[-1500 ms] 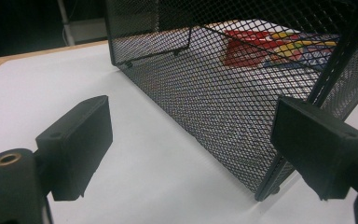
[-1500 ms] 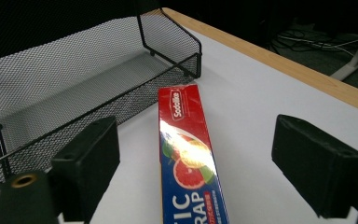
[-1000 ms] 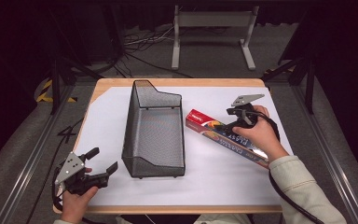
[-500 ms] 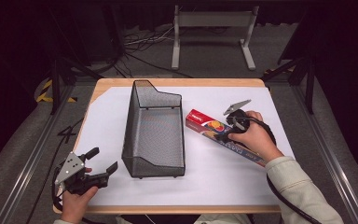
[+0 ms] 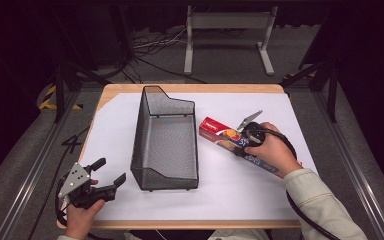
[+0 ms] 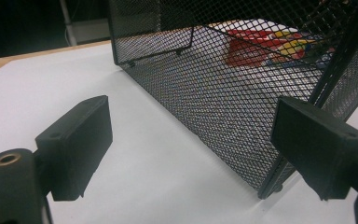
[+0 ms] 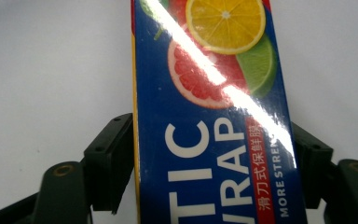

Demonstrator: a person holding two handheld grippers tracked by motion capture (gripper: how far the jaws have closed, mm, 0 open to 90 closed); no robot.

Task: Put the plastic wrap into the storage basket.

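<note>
obstacle: mesh basket (image 5: 166,142) mid-worktop, between the 2 claws | right of it: plastic-wrap box (image 5: 240,145) lying near, narrow lane between | free: bare worktop (image 5: 115,125) left of basket

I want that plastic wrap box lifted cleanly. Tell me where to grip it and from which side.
Grip the plastic wrap box across its narrow width, near mid-length, coming from above. It lies flat on the white sheet, long and slim, so its two long sides are free. The right claw already straddles it that way, jaws at both long edges.
</note>
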